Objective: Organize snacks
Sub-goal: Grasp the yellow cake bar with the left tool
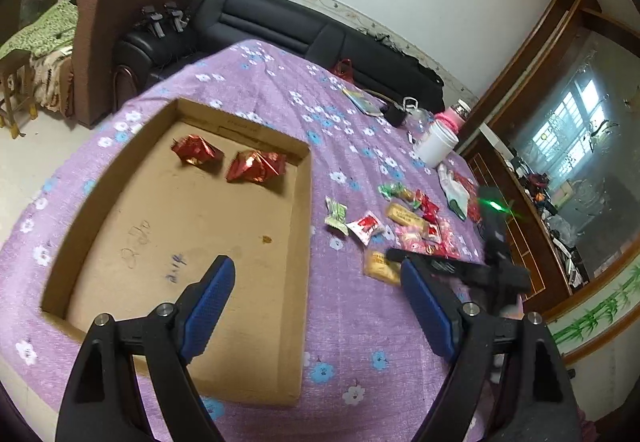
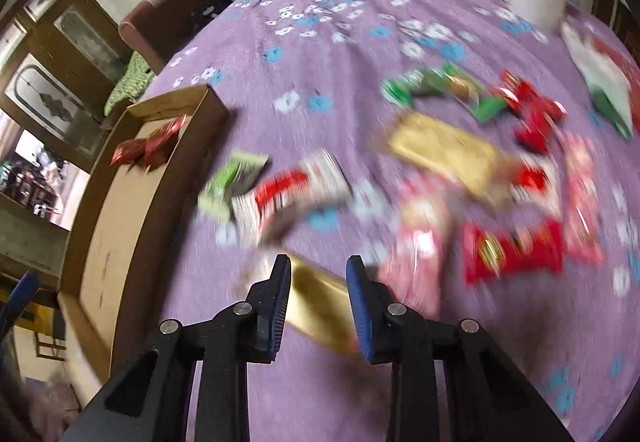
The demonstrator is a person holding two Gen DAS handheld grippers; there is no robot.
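The step in hand looks like picking a snack from the loose pile to the right of the cardboard tray (image 1: 298, 202). The right tongs (image 2: 318, 272) straddle a gold packet (image 2: 320, 302), narrowed around it; blur hides whether they grip. The left tongs (image 1: 316, 274) hang spread above the tray's near edge, holding nothing. Two red foil snacks (image 1: 224, 158) lie in the tray's far end. Next: pinch firmly, lift, carry left into the tray

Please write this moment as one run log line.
left claw: open, empty | right claw: around gold snack | box: two red snacks
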